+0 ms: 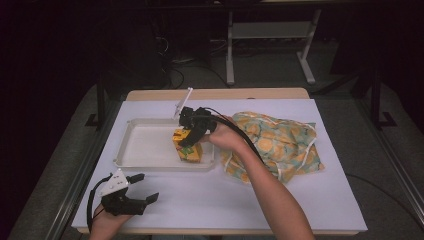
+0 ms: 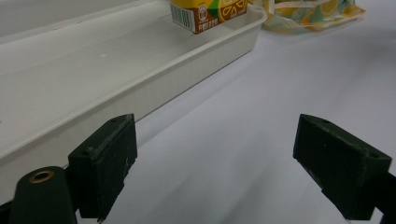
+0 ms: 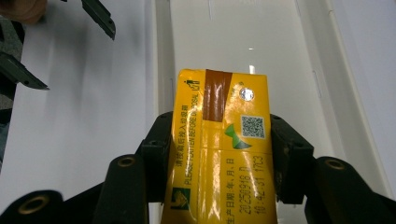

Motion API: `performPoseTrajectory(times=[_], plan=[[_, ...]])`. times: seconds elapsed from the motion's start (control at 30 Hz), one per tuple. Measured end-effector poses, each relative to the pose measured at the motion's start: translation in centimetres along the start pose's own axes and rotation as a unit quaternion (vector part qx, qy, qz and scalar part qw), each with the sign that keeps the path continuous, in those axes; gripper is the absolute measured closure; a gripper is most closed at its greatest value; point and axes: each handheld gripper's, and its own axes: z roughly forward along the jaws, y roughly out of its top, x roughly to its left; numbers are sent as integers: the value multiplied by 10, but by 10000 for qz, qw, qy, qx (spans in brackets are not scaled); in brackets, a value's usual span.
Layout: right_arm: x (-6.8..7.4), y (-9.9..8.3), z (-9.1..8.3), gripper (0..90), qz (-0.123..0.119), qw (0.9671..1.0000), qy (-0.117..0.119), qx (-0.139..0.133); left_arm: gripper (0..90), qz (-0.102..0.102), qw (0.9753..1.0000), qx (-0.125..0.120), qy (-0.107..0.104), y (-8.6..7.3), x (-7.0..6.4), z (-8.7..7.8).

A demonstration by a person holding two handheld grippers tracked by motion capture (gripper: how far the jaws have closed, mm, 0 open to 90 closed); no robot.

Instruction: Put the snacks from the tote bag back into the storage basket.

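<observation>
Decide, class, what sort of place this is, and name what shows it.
Probably a lab or workshop set up for recording handling tasks. A table covered in plain white stands among bare desk frames and loose floor cables, and a person works with a cabled hand-held tool.

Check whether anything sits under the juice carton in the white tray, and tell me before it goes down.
Nothing visible does. The right gripper is shut on the juice carton over the white tray's right end, and the tray floor there is bare. The patterned bag lies outside the tray.

Patterned cloth bag [image 1: 280, 145] right of tray [image 1: 140, 145]
</observation>
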Motion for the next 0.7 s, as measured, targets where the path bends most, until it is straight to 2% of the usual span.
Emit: performPoseTrajectory(times=[0.17, 0.7], plan=[[0, 0, 9, 494, 5, 9999, 88, 57, 133, 7, 10000, 0, 0, 0, 0, 1], [-1, 1, 26, 493, -64, 9998, 119, 138, 133, -10, 10000, -6, 0, 0, 0, 0]])
